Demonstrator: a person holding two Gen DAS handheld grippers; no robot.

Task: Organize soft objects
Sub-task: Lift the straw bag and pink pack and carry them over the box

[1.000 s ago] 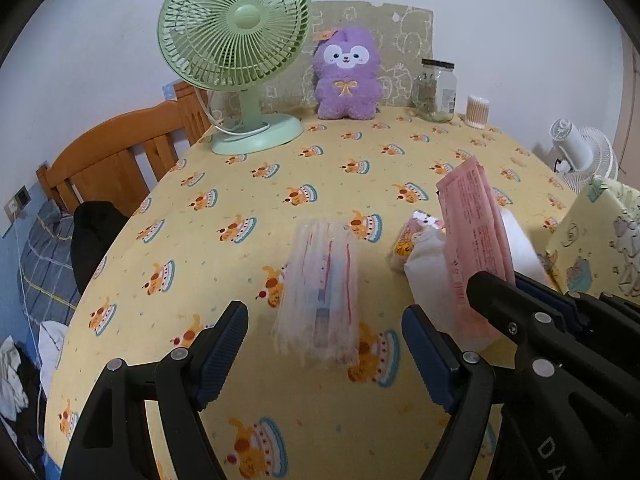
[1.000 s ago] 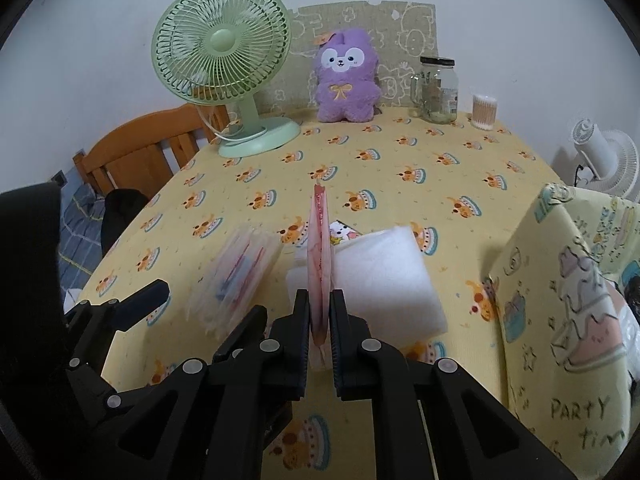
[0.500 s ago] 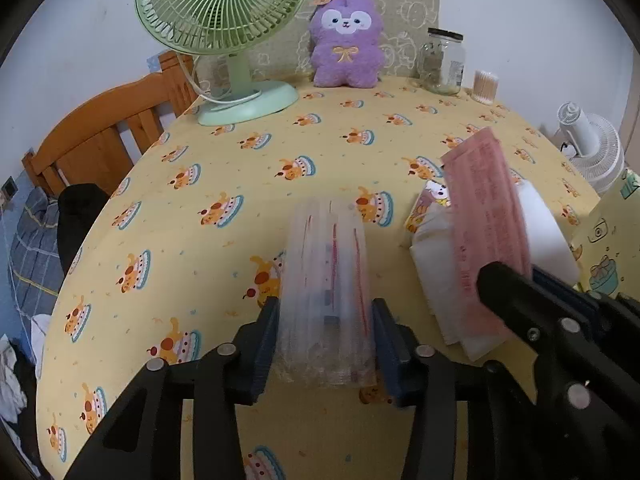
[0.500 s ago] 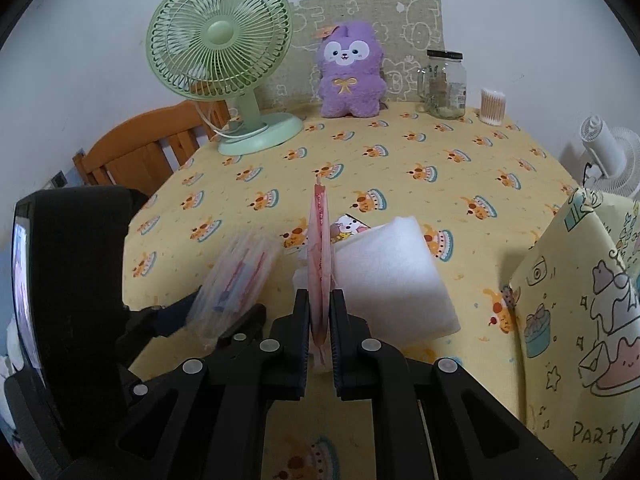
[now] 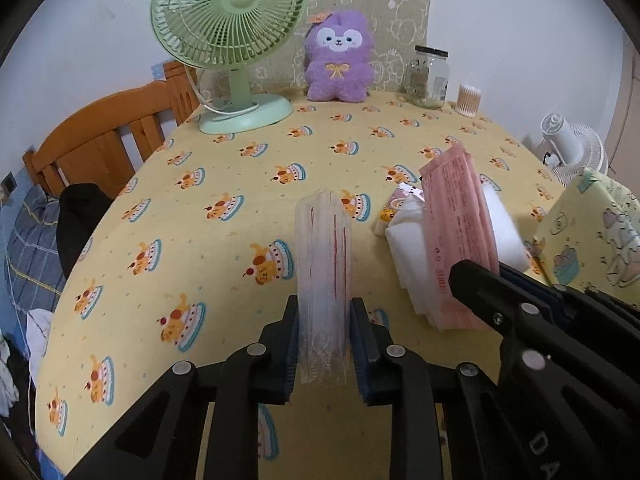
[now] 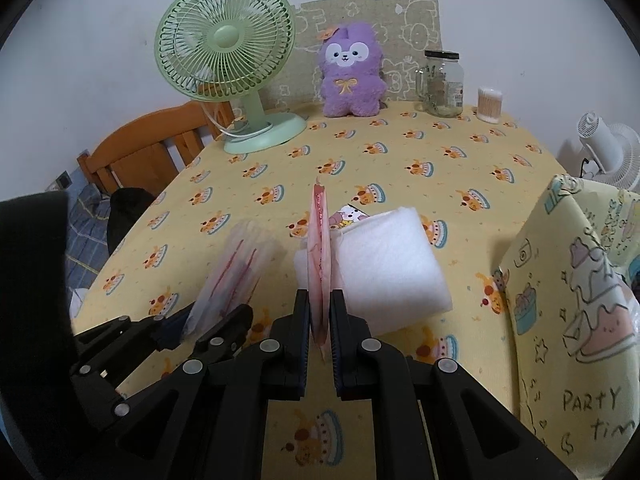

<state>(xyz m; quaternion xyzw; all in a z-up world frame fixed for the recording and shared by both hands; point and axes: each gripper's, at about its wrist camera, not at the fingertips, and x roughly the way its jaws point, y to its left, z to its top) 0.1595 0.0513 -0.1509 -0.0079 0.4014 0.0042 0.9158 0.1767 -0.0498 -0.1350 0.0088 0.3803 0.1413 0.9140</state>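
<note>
**Left wrist view: clear pack now pinched and lifted on edge**

Left wrist view shows my left gripper (image 5: 324, 344) squeezed onto the clear plastic pack (image 5: 323, 272). A second ago those fingers stood wide apart with the pack lying flat between them; half a second ago they were just meeting its sides. Now the pack stands narrow and upright between the pads, above the yellow tablecloth (image 5: 208, 248).

My right gripper (image 6: 320, 320) keeps its pinch on the pink pack (image 6: 319, 256), held edge-on, same as before. Just behind it lies the white padded bundle (image 6: 384, 264) on the cloth, touching a small cartoon-print packet (image 6: 348, 216). The yellow party bag (image 6: 568, 300) stands at the right.

At the far edge, the green fan (image 6: 228, 60), purple plush (image 6: 350, 72), glass jar (image 6: 442, 84) and cotton swabs (image 6: 489, 104) sit unchanged.
</note>
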